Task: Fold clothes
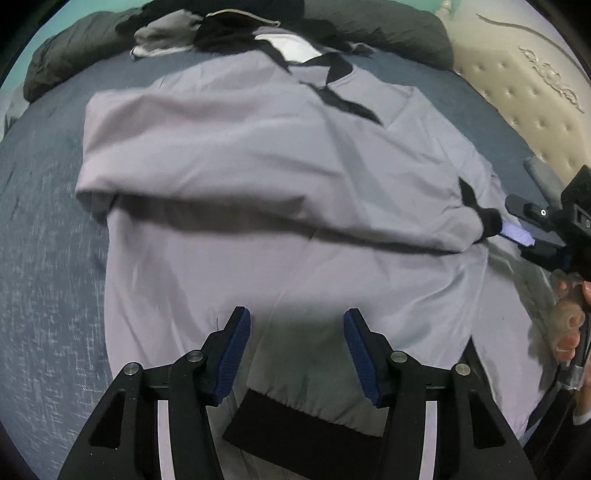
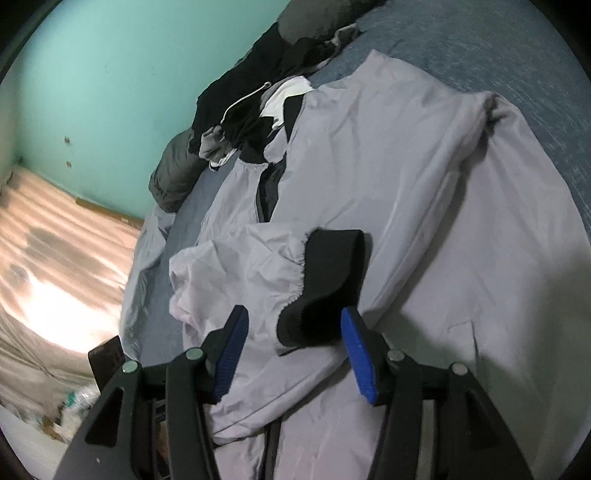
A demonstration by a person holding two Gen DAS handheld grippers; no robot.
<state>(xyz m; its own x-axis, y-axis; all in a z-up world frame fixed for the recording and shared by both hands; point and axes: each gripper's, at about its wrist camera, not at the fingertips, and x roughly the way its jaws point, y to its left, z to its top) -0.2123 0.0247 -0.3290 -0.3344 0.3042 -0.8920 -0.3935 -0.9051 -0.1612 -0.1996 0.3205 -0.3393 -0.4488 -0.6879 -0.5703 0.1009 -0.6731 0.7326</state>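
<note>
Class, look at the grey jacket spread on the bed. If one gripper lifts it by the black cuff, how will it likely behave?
The jacket looks thin and creased, so it would probably hang limp, not hold shape. Its smooth, slightly shiny fabric may slide easily over the bed. The thicker ribbed cuff likely gives a firmer hold than the body fabric.

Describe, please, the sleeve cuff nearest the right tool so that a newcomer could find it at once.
Start at the blue bed and find the pale lilac jacket spread across it. One sleeve is folded over the jacket's body, and the cuff sits at its end, just ahead of the open right tool. It is a black ribbed band, dark against the lilac cloth around it.
</note>
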